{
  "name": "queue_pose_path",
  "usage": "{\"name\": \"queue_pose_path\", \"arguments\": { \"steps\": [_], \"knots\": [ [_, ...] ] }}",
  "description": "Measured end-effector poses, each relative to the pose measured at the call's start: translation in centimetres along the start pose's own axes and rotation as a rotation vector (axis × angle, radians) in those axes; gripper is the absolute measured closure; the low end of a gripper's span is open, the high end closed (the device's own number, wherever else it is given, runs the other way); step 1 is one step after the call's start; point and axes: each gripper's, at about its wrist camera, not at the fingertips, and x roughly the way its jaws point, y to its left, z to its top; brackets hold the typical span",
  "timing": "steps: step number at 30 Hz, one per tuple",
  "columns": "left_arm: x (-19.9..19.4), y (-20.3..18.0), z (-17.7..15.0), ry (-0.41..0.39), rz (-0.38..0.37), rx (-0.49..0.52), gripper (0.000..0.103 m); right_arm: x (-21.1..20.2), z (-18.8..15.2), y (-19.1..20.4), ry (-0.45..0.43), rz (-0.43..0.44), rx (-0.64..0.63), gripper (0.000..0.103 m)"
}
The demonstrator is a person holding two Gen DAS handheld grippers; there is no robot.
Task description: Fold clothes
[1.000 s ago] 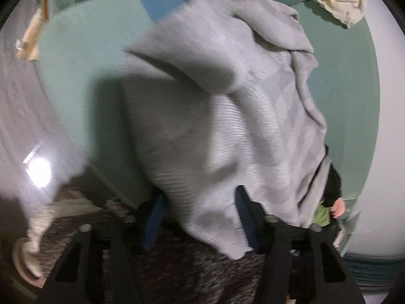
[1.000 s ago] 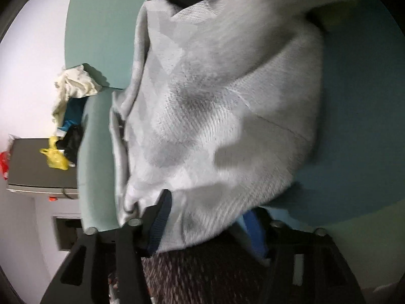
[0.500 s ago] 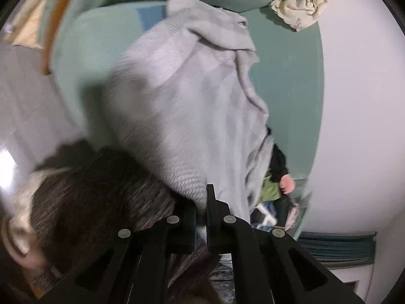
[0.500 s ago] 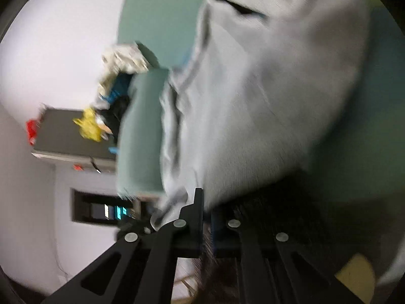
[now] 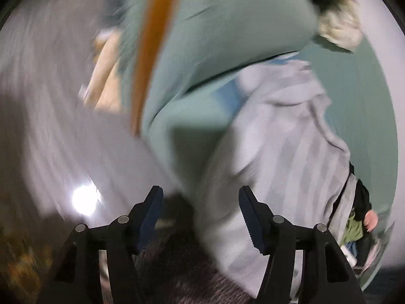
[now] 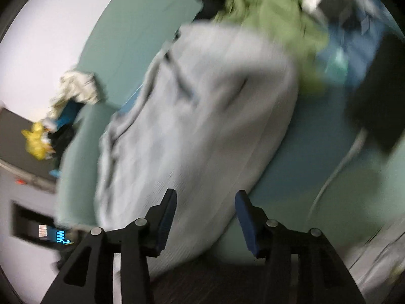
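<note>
both grippers, left & right, opening, nothing gripped; grey sweater blurred.

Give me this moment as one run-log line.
stage: between grasps | left gripper: opening, nothing pinched | right gripper: opening, nothing pinched | grey sweater: lying released on green sofa | frames: motion-blurred

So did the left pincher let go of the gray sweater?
Yes. The left gripper was pinched shut half a second ago; now its jaws are opening, lifted back from the gray sweater on the green sofa.
</note>
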Motion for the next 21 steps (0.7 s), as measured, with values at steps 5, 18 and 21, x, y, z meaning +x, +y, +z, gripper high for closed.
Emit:
{"name": "queue_pose_path", "arguments": {
  "steps": [5,18,21],
  "knots": [
    [3.0,-9.5,-0.3,0.090,-0.107,0.233,0.040,0.4,7.4,0.1,-0.092,-0.073,-0.095,0.036],
    [10.6,-23.4,-6.1,0.423,-0.322,0.371,0.040,8.9,16.6,1.3,-0.040,-0.333,-0.263,0.038],
    [10.6,-22.8,-6.2,0.426,-0.300,0.366,0.040,9.4,16.4,1.0,-0.052,-0.330,-0.260,0.080]
  ]
}}
